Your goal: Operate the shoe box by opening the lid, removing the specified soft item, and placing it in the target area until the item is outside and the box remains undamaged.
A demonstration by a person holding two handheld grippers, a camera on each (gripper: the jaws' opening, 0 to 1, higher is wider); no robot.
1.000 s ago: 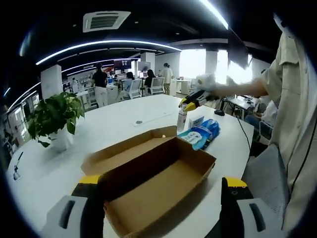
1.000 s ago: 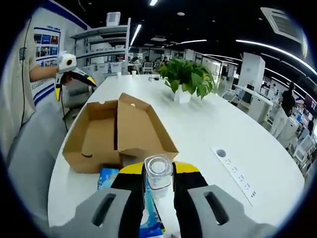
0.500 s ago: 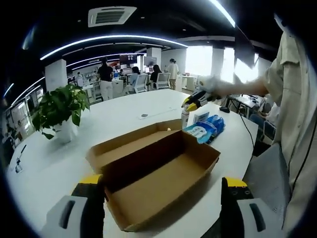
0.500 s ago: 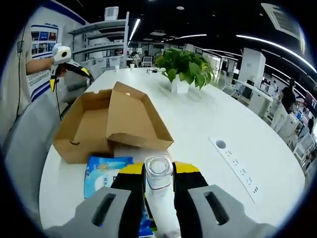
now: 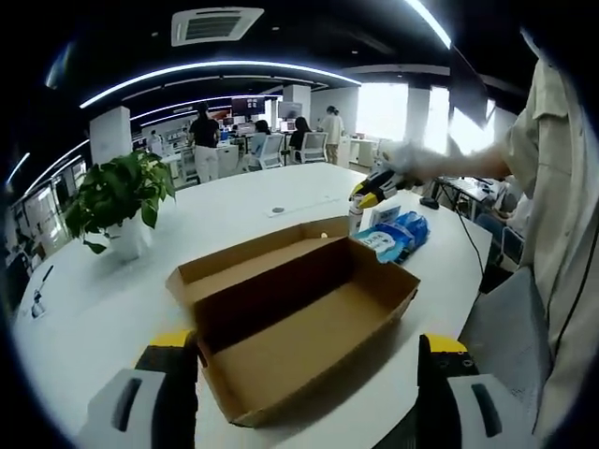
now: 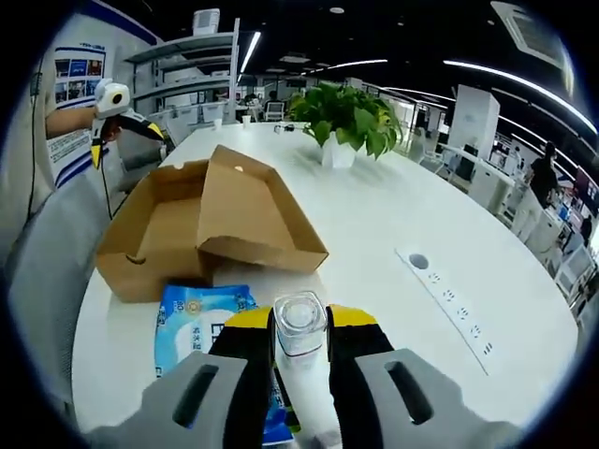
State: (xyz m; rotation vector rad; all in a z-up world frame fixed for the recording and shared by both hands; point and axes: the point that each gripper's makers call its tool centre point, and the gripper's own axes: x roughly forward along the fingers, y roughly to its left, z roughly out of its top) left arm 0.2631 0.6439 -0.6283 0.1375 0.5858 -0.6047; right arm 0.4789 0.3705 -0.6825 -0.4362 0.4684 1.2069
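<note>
Right gripper [image 6: 299, 351] clamps a clear bottle [image 6: 300, 329] above a blue pack [image 6: 199, 323], lettering unreadable; left gripper [image 5: 304, 374] gapes empty before the open shoe box [image 5: 298, 327].

Open office w/ dark ceiling, curved light strips [image 5: 215, 79], ceiling vent [image 5: 217, 25]. Big white desk [image 6: 374, 224], potted plant [image 5: 120, 201]. Bright windows [image 5: 382, 112], shelving [image 6: 192, 79].

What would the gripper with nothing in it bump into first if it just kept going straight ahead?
Probably the open cardboard shoe box. The left gripper has its jaws wide apart, and the box's near corner already sits between them, so the box comes first. How close it is cannot be judged.
</note>
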